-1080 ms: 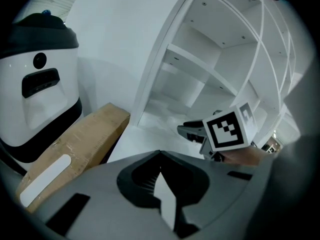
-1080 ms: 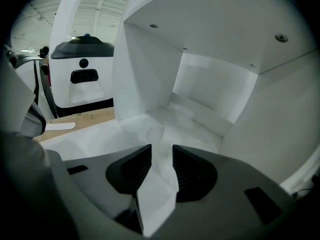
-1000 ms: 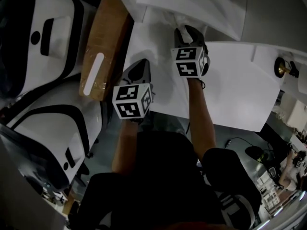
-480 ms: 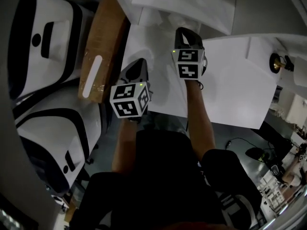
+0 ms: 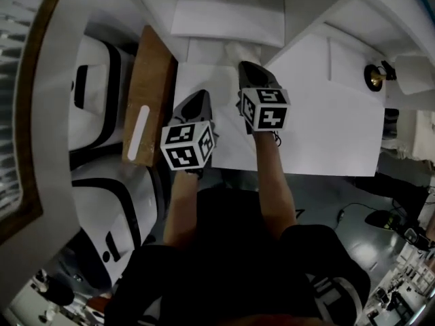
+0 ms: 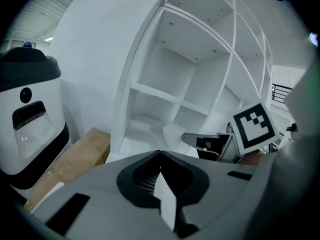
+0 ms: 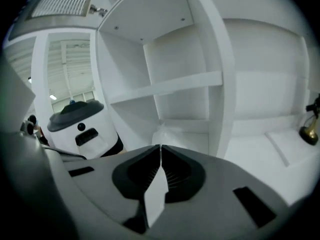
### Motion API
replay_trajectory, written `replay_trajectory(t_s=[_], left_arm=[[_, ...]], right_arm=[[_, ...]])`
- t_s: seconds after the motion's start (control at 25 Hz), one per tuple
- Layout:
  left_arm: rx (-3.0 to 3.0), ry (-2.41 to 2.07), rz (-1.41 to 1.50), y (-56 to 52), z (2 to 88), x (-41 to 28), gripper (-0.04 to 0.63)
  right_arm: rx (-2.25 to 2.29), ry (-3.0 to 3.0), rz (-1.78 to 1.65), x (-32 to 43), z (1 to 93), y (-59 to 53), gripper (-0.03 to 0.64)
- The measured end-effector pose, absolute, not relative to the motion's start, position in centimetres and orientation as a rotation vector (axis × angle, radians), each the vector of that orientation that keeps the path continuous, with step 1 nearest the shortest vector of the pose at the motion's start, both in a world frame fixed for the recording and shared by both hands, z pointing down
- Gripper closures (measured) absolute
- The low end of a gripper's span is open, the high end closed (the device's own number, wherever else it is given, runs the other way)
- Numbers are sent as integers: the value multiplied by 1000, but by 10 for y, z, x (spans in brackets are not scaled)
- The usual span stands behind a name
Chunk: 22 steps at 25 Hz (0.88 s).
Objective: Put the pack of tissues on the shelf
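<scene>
1. The pack of tissues (image 7: 172,130) lies on the lowest board of the white shelf (image 7: 167,89), in the compartment left of the upright divider and under the horizontal board. Nothing touches it. It sits back from the front edge, which probably keeps it from sliding out.
2. The right gripper (image 7: 160,147) has just been closing its jaws. They now meet at the tips with nothing between them. Closed and empty, with the pack lying free beyond them, they suggest that the release is done.
3. The left gripper (image 6: 160,153) is likewise closed tip to tip and holds nothing. It hangs beside the right one, a little nearer the person, and appears to take no part in the placing.
4. Both grippers point toward the shelf and somewhat downward, apart from the pack, so the compartment opening is unobstructed.
5. The marker cube (image 5: 187,147) on each gripper faces up toward the head camera.
6. A cardboard box (image 5: 153,94) leans between the shelf's left side and two white-and-black machines (image 5: 95,94). A small brass ornament (image 7: 311,129) stands on the ledge at far right. None of these bears on the task, which seems complete.
</scene>
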<state>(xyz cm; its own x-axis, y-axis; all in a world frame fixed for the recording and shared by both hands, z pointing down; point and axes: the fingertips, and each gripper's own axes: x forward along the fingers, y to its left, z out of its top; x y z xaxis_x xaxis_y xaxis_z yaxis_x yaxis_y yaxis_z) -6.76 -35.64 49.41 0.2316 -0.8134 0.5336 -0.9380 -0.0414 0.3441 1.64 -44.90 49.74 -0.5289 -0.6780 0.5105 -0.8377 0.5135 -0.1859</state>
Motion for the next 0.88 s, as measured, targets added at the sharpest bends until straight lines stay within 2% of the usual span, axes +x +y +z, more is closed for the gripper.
replay_trajectory(t_s=[0.48,0.88], left_arm=[[2092,-1679,196,-370,395,-48,584],[2215,-1810,66,-382,305,-53,584]], right_arm=[[1111,-2727,756,19,385,-409,589],[1134,-3016,583,47,273,-393,589]])
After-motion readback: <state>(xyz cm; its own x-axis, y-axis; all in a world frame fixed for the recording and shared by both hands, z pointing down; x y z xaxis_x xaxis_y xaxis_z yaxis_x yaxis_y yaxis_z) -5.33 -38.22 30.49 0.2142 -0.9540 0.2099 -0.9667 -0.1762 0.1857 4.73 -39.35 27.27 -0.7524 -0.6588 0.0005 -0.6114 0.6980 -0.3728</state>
